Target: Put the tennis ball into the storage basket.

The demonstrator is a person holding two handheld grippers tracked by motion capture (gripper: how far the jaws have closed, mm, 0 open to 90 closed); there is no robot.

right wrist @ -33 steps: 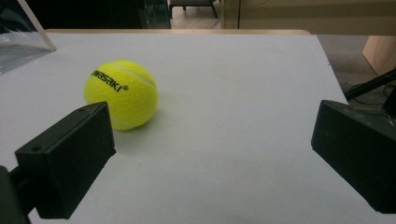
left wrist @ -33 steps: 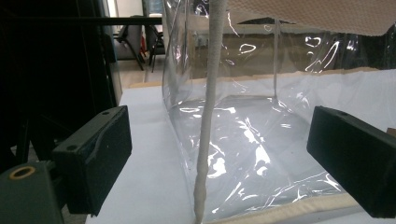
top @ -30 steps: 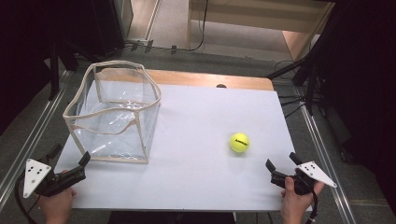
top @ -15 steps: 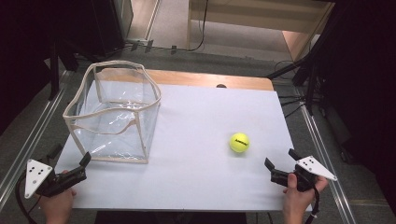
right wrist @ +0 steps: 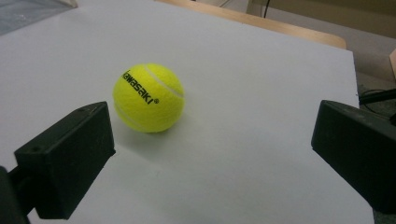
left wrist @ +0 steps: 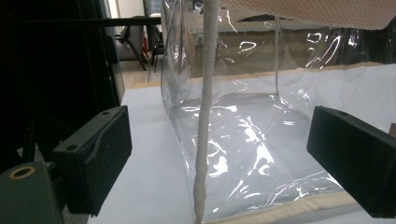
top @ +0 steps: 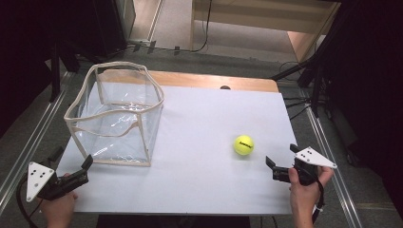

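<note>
The yellow felt tennis ball [top: 243, 145] lies just ahead-left of the wide-open right tool [top: 281, 161], far nearer than the equally open left tool [top: 71, 164].

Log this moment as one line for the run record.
left gripper: open, facing clear bag corner | right gripper: open, short of tennis ball | ball: on table, untouched
</note>
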